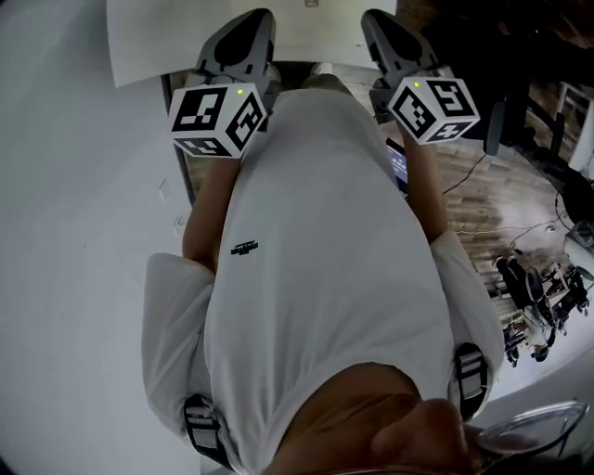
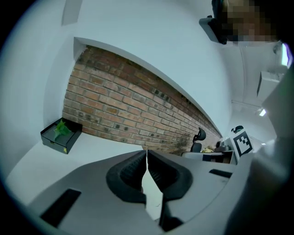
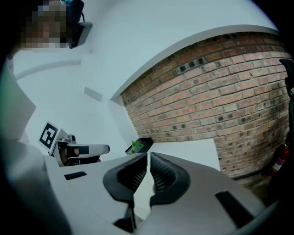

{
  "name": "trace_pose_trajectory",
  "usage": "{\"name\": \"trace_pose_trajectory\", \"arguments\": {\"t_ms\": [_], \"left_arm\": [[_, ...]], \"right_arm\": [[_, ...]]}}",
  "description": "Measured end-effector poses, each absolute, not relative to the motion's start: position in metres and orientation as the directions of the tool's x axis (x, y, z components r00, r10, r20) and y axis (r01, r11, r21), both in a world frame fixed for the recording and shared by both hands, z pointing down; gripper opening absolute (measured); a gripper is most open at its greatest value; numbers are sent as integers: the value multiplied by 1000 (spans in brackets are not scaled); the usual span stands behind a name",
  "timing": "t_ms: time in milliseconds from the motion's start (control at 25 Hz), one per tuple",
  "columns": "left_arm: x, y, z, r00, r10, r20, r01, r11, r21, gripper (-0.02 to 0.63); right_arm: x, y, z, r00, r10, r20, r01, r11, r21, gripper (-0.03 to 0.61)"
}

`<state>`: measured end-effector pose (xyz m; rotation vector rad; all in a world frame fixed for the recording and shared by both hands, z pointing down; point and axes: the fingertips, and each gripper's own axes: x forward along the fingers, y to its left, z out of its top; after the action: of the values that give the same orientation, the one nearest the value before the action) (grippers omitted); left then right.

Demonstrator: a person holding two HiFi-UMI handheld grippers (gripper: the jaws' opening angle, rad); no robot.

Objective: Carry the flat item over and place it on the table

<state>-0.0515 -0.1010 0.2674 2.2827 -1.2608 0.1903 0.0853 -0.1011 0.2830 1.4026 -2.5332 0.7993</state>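
Observation:
A white flat sheet (image 1: 186, 37) lies level in front of the person, at the top of the head view. My left gripper (image 1: 249, 28) and right gripper (image 1: 382, 28) both reach over its near edge, a shoulder's width apart. In the left gripper view the jaws (image 2: 147, 158) are shut, with a thin white edge pinched between the ribbed pads. The right gripper (image 3: 148, 160) shows the same grip. The white surface (image 2: 105, 147) runs straight ahead from both pairs of jaws. I cannot tell where the sheet ends and a table begins.
A black box (image 2: 61, 134) with something green in it stands at the far left of the white surface (image 3: 193, 153); it also shows as the box (image 3: 139, 146) ahead of the right gripper. A brick wall (image 2: 133, 110) rises behind. Wood floor with cables and gear (image 1: 534, 297) lies to the right.

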Motion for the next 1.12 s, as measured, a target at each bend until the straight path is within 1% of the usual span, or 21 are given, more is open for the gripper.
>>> {"name": "trace_pose_trajectory", "arguments": {"t_ms": [240, 440, 840, 1120], "left_arm": [[-41, -73, 255, 604, -722, 338, -789, -482, 382, 28], [-28, -67, 257, 621, -703, 346, -779, -509, 365, 28], [-13, -60, 259, 641, -677, 363, -767, -541, 345, 28], [-3, -53, 258, 656, -661, 364, -754, -558, 346, 28]], "right_arm": [[72, -79, 263, -595, -733, 331, -795, 474, -378, 48], [76, -74, 264, -613, -716, 334, -783, 493, -380, 48], [81, -66, 259, -614, -720, 323, -781, 493, -384, 46], [98, -61, 252, -586, -742, 326, -802, 473, -364, 48]]}}
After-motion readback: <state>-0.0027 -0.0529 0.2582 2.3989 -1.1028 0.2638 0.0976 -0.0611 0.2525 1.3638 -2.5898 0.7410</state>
